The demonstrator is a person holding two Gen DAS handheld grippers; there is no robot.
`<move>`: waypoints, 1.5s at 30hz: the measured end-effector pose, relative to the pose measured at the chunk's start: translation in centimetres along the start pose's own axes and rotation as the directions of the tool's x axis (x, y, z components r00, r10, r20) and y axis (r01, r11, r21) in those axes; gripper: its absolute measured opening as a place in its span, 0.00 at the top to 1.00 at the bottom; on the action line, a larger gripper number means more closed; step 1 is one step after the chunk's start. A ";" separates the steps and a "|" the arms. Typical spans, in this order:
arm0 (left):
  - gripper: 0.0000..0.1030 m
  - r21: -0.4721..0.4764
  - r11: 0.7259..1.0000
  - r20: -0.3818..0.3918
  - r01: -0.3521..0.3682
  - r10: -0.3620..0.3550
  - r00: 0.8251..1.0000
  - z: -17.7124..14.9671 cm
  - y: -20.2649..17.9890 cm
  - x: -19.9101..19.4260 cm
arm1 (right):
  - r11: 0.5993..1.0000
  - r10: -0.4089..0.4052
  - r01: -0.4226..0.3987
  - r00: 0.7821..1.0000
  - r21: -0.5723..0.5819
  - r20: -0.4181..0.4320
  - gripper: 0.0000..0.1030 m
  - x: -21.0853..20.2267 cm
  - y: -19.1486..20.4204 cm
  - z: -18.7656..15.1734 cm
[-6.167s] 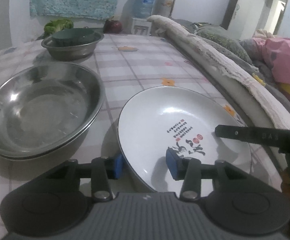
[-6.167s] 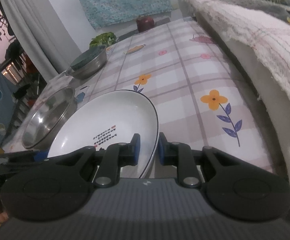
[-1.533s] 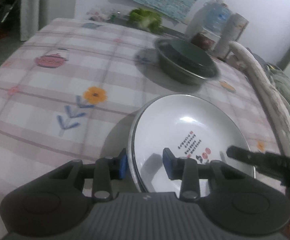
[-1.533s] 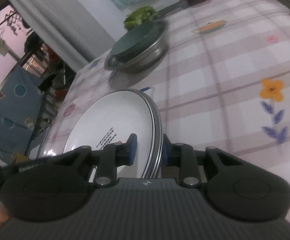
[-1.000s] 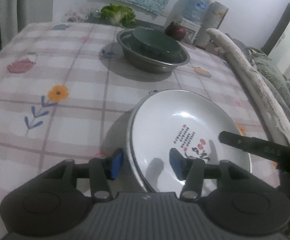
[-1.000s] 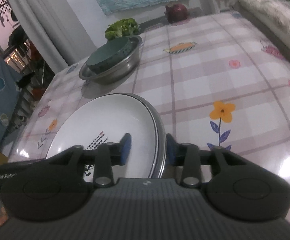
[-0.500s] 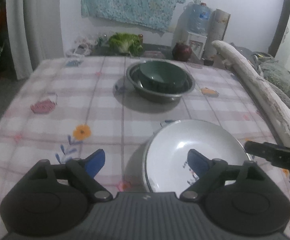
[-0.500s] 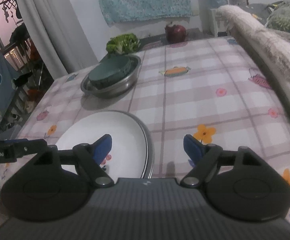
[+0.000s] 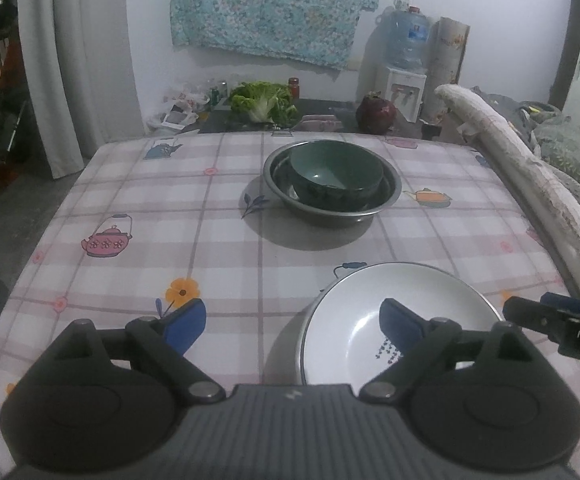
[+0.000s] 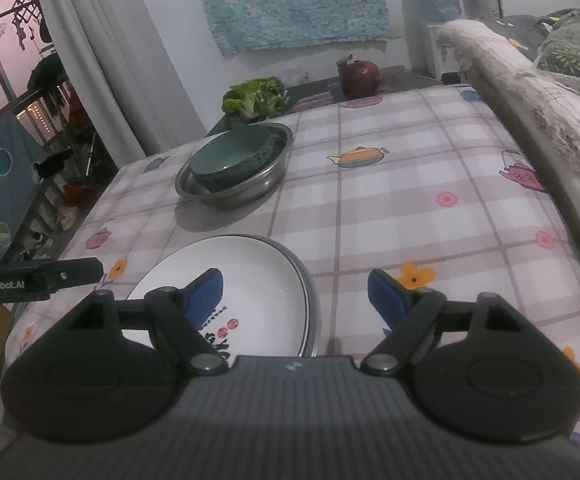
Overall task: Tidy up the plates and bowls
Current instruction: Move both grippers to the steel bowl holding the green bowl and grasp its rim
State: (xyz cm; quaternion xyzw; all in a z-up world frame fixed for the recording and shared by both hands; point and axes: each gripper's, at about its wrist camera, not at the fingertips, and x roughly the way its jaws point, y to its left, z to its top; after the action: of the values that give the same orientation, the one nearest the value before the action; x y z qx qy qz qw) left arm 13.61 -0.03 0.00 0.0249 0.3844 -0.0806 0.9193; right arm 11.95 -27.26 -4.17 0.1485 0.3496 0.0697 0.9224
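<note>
A white plate with red and black writing lies on a steel dish whose rim shows under it, near the table's front. My left gripper hovers above the plate's left rim. Its jaws are opening, with only the rim below the gap and the pads touching nothing. My right gripper stands open above the plate's right rim, also clear of it. Farther back, a green bowl sits inside a steel basin.
The checked tablecloth drops off at the left and front edges. Rolled bedding runs along the table's right side. A green cabbage, a dark red vegetable and a water dispenser stand behind the table.
Both grippers were shut on the white plate's opposite rims. They have let go, opened wide and lifted back from it. The plate stays on the steel dish.
</note>
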 end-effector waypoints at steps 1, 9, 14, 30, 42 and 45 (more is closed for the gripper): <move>0.08 0.002 1.000 0.000 -0.001 0.001 1.000 0.0 0.0 0.0 | 1.000 0.000 0.000 1.000 -0.002 0.001 0.22 0.0 0.1 0.0; 0.08 0.010 1.000 0.000 -0.017 0.017 1.000 0.1 -0.1 0.1 | 1.000 0.009 -0.009 1.000 -0.008 -0.004 0.22 0.4 0.4 0.3; 0.08 0.010 1.000 -0.006 -0.017 0.017 1.000 0.3 0.0 0.4 | 1.000 0.010 -0.010 1.000 -0.012 -0.010 0.22 0.8 0.4 0.4; 0.08 -0.012 1.000 0.155 0.027 -0.025 0.988 4.3 1.9 4.5 | 0.998 0.048 -0.047 0.998 -0.038 0.043 0.31 3.8 0.3 6.5; 0.58 -0.133 0.985 0.039 0.106 -0.102 0.994 9.2 5.3 14.8 | 0.998 0.060 -0.059 0.998 0.038 -0.037 0.64 15.8 -1.7 12.8; 0.62 -0.119 0.988 0.021 0.098 -0.096 0.995 9.5 5.4 16.2 | 0.998 0.055 -0.053 0.997 0.034 -0.058 0.65 18.3 -1.8 13.6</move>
State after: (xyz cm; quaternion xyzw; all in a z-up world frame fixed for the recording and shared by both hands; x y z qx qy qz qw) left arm 32.40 2.20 -4.95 -0.0496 0.3825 -0.1022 0.9170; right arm 34.71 -27.73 -6.50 0.1707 0.3734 0.0933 0.9070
